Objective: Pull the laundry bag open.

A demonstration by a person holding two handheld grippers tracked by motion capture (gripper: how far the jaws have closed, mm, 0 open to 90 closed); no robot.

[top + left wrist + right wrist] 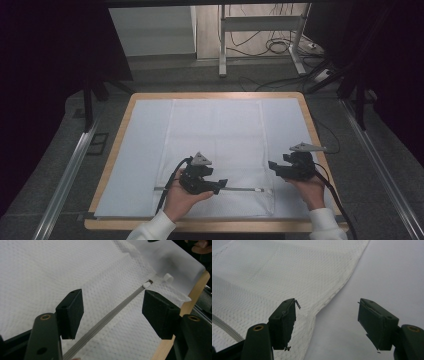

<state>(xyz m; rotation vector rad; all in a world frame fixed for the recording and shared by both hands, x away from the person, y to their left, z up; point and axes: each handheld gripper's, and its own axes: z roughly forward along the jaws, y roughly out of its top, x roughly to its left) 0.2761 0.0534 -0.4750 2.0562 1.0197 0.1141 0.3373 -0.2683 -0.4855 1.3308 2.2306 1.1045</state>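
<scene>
L gripper (218, 185) jaws spread over mesh bag (215, 150) zipper (245, 189) nr tabletop's near edge; R gripper (272, 166) spread, empty.

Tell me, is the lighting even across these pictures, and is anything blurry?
High view: the table is lit, the surroundings fall into near black. Left gripper view: the mesh bag looks bright, almost washed out, its zipper sharp while the near jaws are soft. Right gripper view: dimmer and greyer, the weave still crisp.

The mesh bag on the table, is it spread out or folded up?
Spread out: the mesh bag lies flat on the table, its zipper in a straight line.
</scene>
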